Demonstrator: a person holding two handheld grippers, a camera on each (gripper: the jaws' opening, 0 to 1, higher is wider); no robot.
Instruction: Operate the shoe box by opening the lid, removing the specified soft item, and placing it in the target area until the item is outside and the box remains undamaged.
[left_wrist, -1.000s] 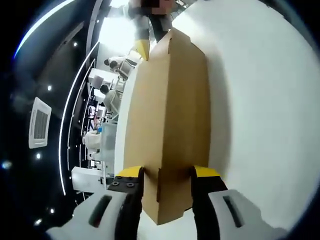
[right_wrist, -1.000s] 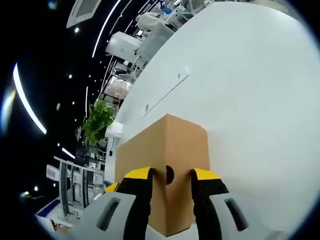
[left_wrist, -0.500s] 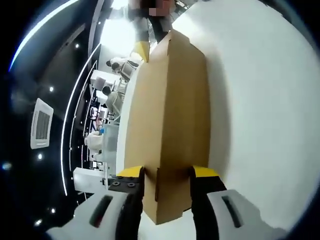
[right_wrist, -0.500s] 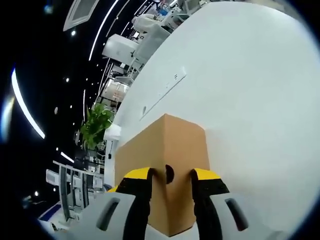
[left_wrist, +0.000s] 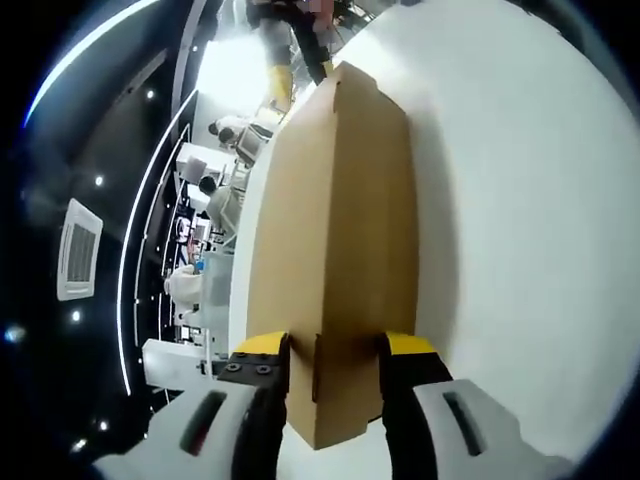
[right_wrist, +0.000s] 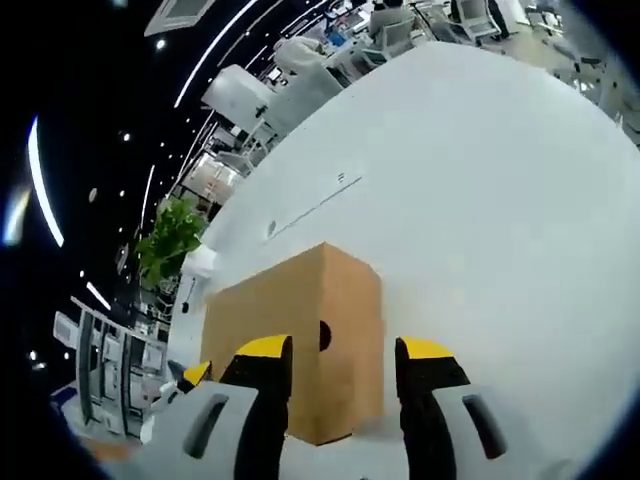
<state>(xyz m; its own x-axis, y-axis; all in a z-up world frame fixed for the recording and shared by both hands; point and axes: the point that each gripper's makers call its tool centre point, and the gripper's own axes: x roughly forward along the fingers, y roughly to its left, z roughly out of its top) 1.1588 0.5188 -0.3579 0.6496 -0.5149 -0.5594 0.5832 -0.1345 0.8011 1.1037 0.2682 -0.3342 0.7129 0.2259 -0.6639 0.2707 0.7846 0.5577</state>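
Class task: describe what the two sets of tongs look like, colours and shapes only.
Both the left tongs and the right tongs have two black fingers capped with yellow tips, rising from pale grey moulded bodies with dark oval slots.

The box (left_wrist: 335, 250) is plain brown cardboard. The worktop (left_wrist: 520, 200) is white. Both grippers are white and black with yellow tips; the plant (right_wrist: 160, 250) is green.

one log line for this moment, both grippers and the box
left gripper: shut on shoe box end | right gripper: open, straddling other end | lid: closed | surface: white table
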